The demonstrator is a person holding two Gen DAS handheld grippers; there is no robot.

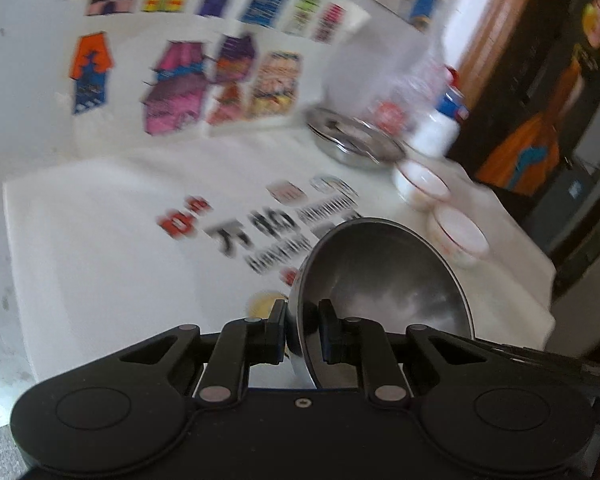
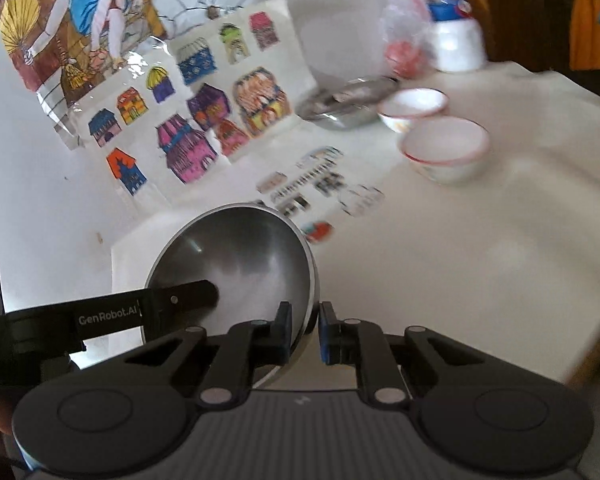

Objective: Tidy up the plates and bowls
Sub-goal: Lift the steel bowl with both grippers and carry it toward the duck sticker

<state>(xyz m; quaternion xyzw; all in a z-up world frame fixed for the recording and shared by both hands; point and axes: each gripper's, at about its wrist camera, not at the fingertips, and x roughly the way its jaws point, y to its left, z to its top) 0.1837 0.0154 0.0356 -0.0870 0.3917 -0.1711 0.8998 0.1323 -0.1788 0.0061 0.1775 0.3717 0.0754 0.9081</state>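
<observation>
Steel is what you have in both hands: one metal bowl, tilted above the white-covered table, gripped on opposite sides of its rim. Your left gripper pinches the wall at the bowl's left edge, one pad outside and one inside, and your right gripper clamps the rim on its right edge the same way. In the right wrist view the left gripper's finger reaches over the bowl's far rim from the left. Further back on the table sit two white bowls with red rims, just beside each other, and behind them a stack of metal plates. A white bottle and a clear bag stand near the wall, which is covered in coloured drawings. Both views are blurred.
</observation>
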